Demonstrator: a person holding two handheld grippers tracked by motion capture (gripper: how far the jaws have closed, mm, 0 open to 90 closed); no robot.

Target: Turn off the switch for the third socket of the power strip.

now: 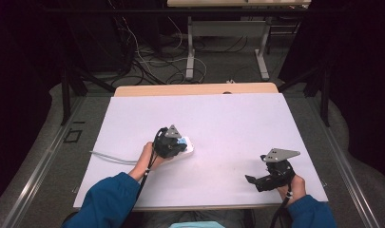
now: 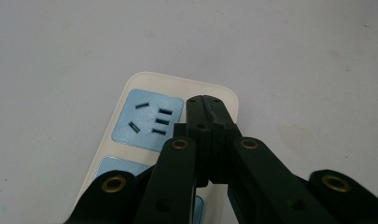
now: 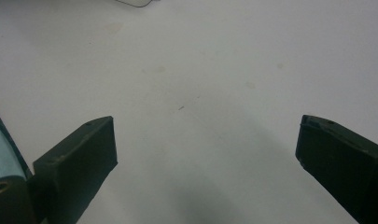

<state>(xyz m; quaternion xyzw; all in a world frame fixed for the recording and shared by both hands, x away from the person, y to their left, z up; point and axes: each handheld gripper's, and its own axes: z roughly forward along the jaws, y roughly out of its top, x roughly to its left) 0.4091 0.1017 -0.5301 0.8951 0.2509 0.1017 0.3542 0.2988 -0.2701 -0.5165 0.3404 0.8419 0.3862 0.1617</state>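
Now, right gripper (image 1: 256,181): low over the desk (image 1: 228,123) at its near right, jaws spread wide apart with only bare white surface between them.
Left gripper (image 2: 204,105): jaws pressed together, tips over the power strip (image 2: 130,88); nothing is seen between them.
Power strip: white, blue socket panels, flat on the desk; one socket (image 2: 148,117) lies just left of the closed jaws.
Cable (image 1: 111,157): white, it runs from beside the left hand (image 1: 145,159) toward the desk's left edge.

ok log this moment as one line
left hand-held gripper: shut, over power strip | right hand-held gripper: open, empty | table
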